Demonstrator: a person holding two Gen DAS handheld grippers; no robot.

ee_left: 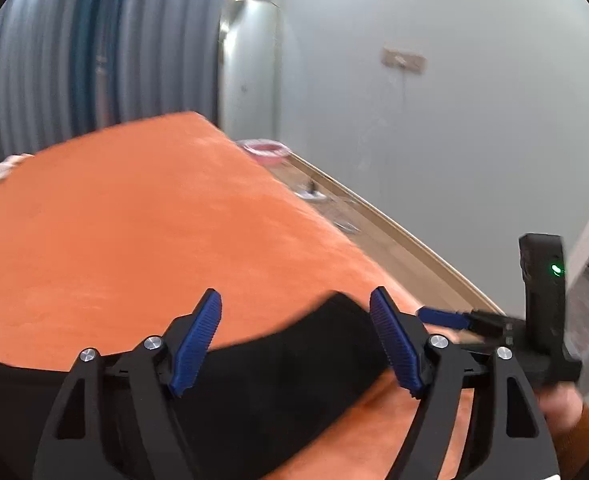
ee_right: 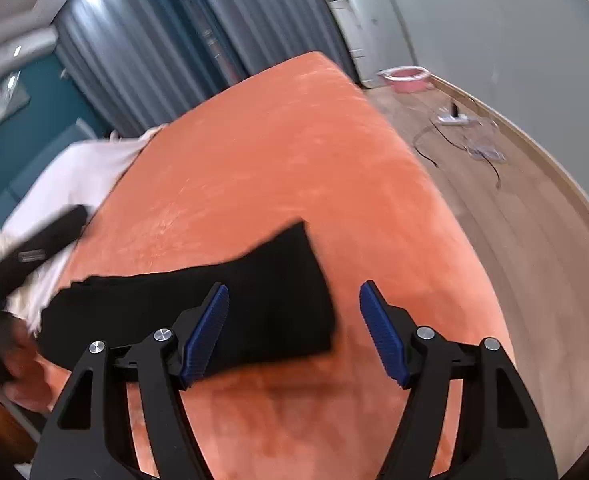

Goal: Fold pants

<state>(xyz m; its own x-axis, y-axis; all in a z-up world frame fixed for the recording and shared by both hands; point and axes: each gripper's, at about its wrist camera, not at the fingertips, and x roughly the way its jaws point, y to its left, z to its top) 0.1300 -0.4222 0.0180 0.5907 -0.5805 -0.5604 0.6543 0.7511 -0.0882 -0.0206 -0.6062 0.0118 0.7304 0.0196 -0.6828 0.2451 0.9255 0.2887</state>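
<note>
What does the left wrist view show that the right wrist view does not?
Only the left wrist view: the right tongs seen from the side, with a green light on the handle, and a wall socket.
Only the right wrist view: white bedding, a teal wall, and cables on the floor.
Both: black pants lying flat on the orange blanket, grey curtains, a pink basin, and open tongs holding nothing.

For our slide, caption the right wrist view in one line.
Right gripper, fingers open, above black pants on an orange bedspread.

One pair of black pants (ee_right: 222, 300), two tongs (ee_left: 294, 340) (ee_right: 294, 328), one pink basin (ee_right: 408, 78)
</note>
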